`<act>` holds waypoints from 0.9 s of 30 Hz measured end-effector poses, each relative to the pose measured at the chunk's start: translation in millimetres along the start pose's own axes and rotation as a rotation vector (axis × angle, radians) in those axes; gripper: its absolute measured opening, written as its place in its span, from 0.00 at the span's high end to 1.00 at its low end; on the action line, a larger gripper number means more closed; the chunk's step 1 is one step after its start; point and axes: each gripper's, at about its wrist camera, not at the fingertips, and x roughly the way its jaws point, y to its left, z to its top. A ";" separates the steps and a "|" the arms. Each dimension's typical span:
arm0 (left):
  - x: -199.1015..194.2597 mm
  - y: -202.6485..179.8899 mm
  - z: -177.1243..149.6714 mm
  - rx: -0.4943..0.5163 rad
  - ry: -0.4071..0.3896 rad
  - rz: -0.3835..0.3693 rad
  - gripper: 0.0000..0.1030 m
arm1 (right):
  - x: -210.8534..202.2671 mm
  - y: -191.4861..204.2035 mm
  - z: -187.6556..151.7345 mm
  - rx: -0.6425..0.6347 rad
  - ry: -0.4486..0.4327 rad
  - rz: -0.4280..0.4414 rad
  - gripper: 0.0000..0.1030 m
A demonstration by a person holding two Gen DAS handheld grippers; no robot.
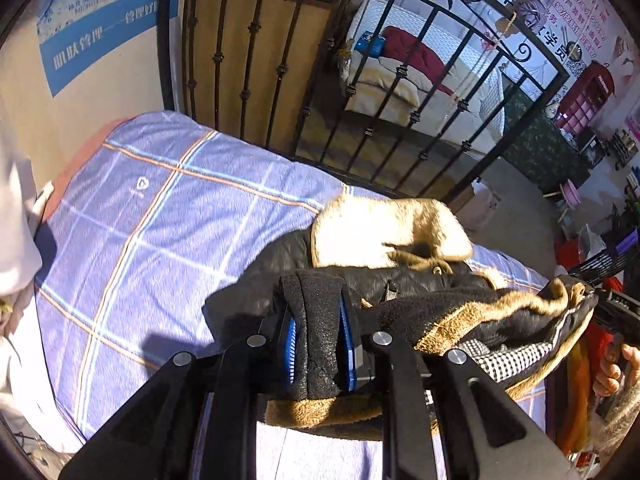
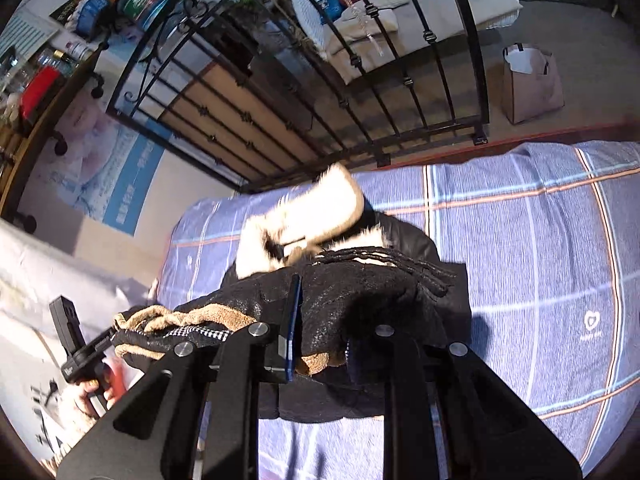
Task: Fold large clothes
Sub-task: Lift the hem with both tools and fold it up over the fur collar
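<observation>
2 tongs, left [image 1: 320, 340] and right [image 2: 320, 344], each clamp nearly shut on the coat [image 1: 400, 280] hem; its length runs ahead of both over the bed [image 1: 160, 220], equally near.

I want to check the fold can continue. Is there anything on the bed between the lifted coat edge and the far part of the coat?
Nothing visible. Both the left gripper and right gripper are shut on the coat, and only its fur collar and the bare plaid bedsheet lie ahead.
</observation>
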 end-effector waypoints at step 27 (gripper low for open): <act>183.3 36.8 53.2 -0.238 0.279 0.136 0.75 | 166.4 -84.8 74.3 0.443 0.148 -0.047 0.63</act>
